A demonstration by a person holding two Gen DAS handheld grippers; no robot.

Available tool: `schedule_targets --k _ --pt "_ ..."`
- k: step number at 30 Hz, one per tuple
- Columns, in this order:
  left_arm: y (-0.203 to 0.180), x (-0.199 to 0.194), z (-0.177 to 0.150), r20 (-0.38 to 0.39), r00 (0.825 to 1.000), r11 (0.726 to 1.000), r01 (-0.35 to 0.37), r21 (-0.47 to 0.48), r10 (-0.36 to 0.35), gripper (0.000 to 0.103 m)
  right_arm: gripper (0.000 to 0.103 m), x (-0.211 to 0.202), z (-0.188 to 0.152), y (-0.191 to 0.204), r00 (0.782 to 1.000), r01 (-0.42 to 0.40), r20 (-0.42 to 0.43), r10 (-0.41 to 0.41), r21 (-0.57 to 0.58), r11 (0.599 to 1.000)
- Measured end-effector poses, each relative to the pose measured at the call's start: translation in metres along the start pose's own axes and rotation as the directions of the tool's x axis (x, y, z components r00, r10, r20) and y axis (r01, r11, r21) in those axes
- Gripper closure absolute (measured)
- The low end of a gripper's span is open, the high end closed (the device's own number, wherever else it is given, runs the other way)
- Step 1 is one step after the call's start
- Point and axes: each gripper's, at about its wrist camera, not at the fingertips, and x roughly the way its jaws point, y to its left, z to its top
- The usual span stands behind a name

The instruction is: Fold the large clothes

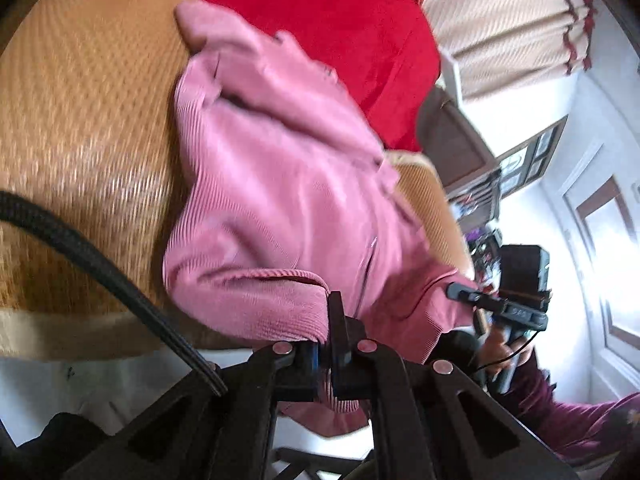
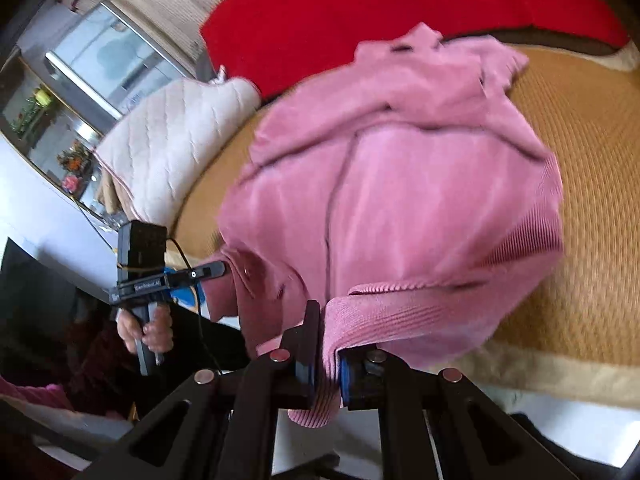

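A woven mat point(image 1: 84, 128) covers the bed, with a red blanket point(image 1: 340, 20) at its far side and a quilted cushion point(image 2: 176, 136) near one edge. The pink sweater point(image 1: 280, 184) lies bunched on the mat, its near hem raised off it — no container shows anywhere. The left claw point(image 1: 332, 354) is clenched on one ribbed corner of the hem, the right claw point(image 2: 325, 364) on the other, each gripped in a hand point(image 2: 146, 330).

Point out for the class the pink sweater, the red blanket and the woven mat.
pink sweater point(image 2: 400, 200), right wrist view: middle of its ribbed body.
red blanket point(image 1: 340, 12), left wrist view: flat stretch behind the sweater.
woven mat point(image 1: 88, 120), left wrist view: bare weave beside the sweater.
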Motion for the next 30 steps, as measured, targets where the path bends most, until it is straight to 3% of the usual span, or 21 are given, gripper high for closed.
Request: schedule_targets --k 3,11,14,19,21,23,25,27,28,30 --pt "-0.003 -0.005 0.011 0.039 0.999 1.000 0.024 -0.018 -0.023 0.099 0.094 -0.006 0.017 0.002 0.999 -0.017 0.037 0.017 -0.001 1.000" --pt "-0.013 -0.011 0.097 0.155 0.987 0.998 0.053 -0.033 -0.047 0.099 0.095 -0.030 0.080 -0.014 0.981 -0.016 0.195 0.008 0.040 0.999" --pt "-0.012 -0.019 0.137 0.225 0.973 0.998 0.057 -0.030 -0.049 0.100 0.095 -0.042 0.112 -0.038 0.958 -0.024 0.288 -0.006 0.100 0.995" --pt "-0.006 -0.013 0.212 0.374 0.927 0.998 0.024 -0.061 0.000 0.099 0.095 -0.055 0.177 -0.096 0.886 -0.088 0.461 -0.046 0.266 0.960" --pt "0.001 0.013 0.236 0.373 0.926 0.997 -0.027 -0.073 0.052 0.098 0.095 -0.044 0.200 -0.121 0.862 -0.144 0.505 -0.040 0.320 0.937" --pt "0.019 0.042 0.251 0.355 0.926 0.989 -0.089 -0.118 0.126 0.096 0.094 -0.025 0.213 -0.134 0.863 -0.102 0.496 -0.103 0.369 0.924" --pt "0.039 0.071 0.256 0.329 0.928 0.978 -0.120 -0.173 0.172 0.084 0.093 0.003 0.218 -0.152 0.883 -0.059 0.441 -0.157 0.438 0.897" --pt "0.045 0.088 0.264 0.311 0.921 0.964 -0.179 -0.197 0.234 0.063 0.089 0.029 0.219 -0.177 0.915 -0.105 0.380 -0.132 0.542 0.834" --pt "0.041 0.090 0.269 0.336 0.908 0.965 -0.208 -0.161 0.251 0.058 0.089 0.037 0.219 -0.184 0.919 -0.107 0.370 -0.138 0.570 0.815" --pt "0.038 0.081 0.269 0.410 0.866 0.958 -0.255 -0.129 0.285 0.036 0.089 0.044 0.223 -0.190 0.918 -0.115 0.372 -0.139 0.584 0.803"
